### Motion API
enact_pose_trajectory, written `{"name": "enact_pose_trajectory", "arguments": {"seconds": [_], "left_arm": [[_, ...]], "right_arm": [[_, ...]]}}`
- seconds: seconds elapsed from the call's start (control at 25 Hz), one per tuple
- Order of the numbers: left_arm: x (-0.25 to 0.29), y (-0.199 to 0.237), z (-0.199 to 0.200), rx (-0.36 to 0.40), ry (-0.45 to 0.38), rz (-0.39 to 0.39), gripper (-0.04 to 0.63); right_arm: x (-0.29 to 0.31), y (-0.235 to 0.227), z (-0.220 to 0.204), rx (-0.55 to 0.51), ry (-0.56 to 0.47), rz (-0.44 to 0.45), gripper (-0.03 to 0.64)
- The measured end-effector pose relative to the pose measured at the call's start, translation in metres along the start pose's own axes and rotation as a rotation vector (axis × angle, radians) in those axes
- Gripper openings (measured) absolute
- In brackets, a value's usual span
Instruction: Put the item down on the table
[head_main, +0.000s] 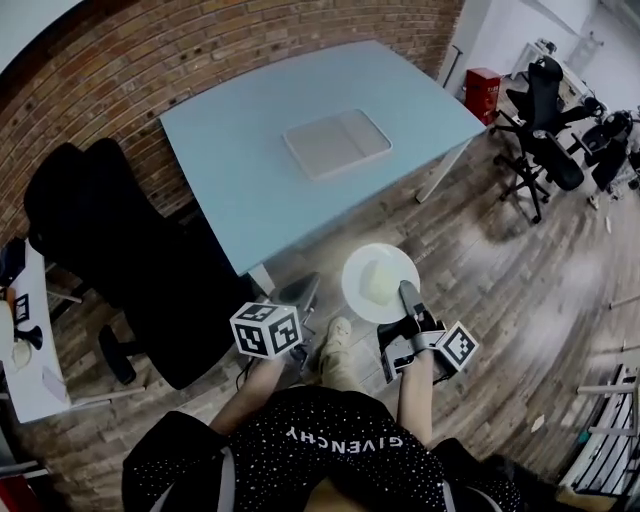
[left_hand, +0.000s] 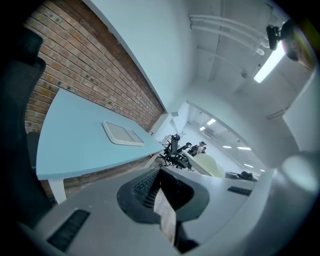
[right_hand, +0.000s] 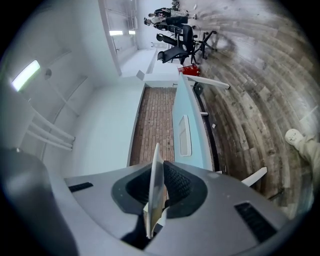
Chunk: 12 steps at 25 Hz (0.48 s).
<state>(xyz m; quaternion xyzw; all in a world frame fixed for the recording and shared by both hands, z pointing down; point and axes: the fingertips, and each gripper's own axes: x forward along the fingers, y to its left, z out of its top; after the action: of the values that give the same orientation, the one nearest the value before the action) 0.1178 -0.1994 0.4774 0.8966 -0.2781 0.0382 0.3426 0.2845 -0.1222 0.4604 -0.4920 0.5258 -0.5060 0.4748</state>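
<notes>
Blue table (head_main: 230, 170) ahead — carrying step: right gripper (head_main: 407, 292) clamps the white plate (head_main: 372, 282) by its rim, left gripper (head_main: 300, 295) pinches a thin pale sheet (left_hand: 165, 217); next — lower the plate onto the tabletop.

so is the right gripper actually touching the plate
Touching. The right gripper view shows the right gripper closed on the plate, whose thin rim stands edge-on between its jaws.

Three views, all toward table (head_main: 230, 170)
</notes>
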Motion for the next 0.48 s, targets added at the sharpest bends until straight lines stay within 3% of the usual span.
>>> {"name": "enact_pose_trajectory", "arguments": {"seconds": [0.48], "left_arm": [[0.109, 0.015, 0.055, -0.032, -0.039, 0.058, 0.012]], "right_arm": [[0.106, 0.005, 0.089, 0.004, 0.084, -0.001, 0.035]]}}
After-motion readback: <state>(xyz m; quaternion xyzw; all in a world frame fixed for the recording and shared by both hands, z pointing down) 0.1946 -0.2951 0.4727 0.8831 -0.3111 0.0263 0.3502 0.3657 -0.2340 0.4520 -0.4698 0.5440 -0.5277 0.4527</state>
